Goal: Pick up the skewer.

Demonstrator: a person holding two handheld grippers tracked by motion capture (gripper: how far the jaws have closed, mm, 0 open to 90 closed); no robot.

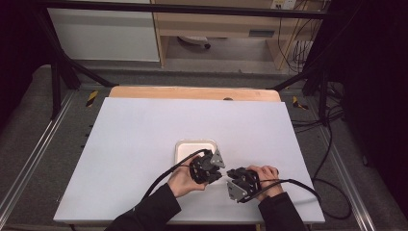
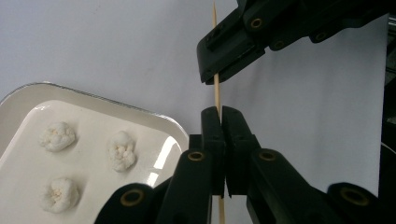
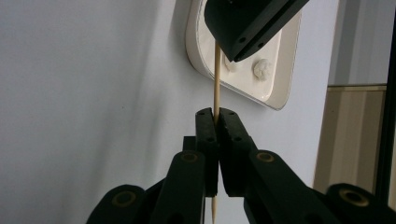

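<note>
White table (image 1: 144, 139) carries tray (image 2: 93, 100) with three dough balls (image 2: 122, 150); left tool (image 2: 221, 116) and right tool (image 3: 216, 116) both clamped tight on one thin wooden skewer (image 2: 217, 95).

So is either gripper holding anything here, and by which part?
Both hold one thin wooden skewer. The left gripper and the right gripper are each shut on its shaft, at separate places along its length.
</note>
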